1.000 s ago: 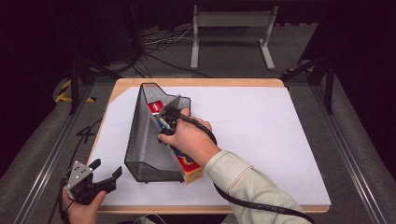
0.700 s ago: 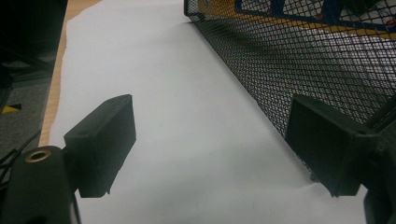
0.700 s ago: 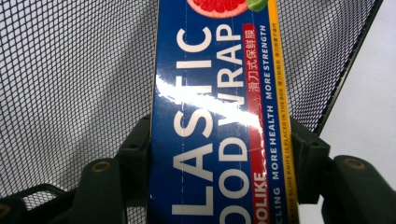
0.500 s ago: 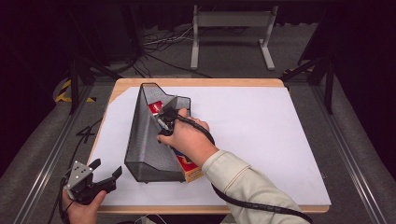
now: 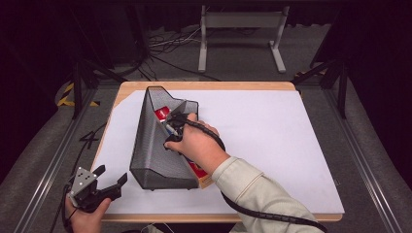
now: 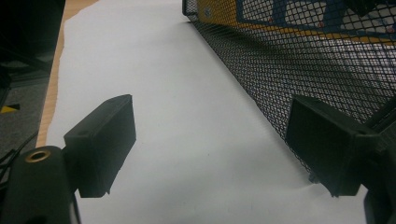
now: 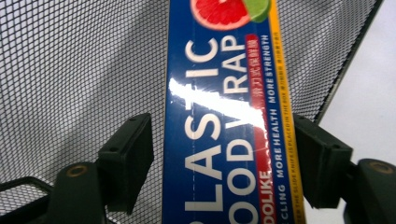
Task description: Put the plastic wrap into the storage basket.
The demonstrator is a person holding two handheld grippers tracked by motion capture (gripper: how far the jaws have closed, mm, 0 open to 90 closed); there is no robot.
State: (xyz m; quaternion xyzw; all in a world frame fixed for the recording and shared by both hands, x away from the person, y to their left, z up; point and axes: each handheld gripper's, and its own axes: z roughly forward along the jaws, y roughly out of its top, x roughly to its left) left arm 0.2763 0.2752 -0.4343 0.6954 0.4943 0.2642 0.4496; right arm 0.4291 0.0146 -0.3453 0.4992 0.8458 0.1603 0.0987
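High view: the plastic wrap box (image 5: pixel 163 114) lies inside the black mesh file holder (image 5: pixel 150 145), its long axis running from the near right corner toward the far left, one end sticking out at the near end. The right gripper (image 5: pixel 171 127) sits over it; the left gripper (image 5: pixel 109 178) waits at the surface's (image 5: pixel 272 141) near left edge. Wide white room lies to the right.

Left gripper view: its jaws stand released, nothing between them, the mesh wall just beside one jaw.

Right gripper view: the jaws have just been opening; the box runs lengthwise between them with small gaps on both sides, unlike the earlier clamped hold.
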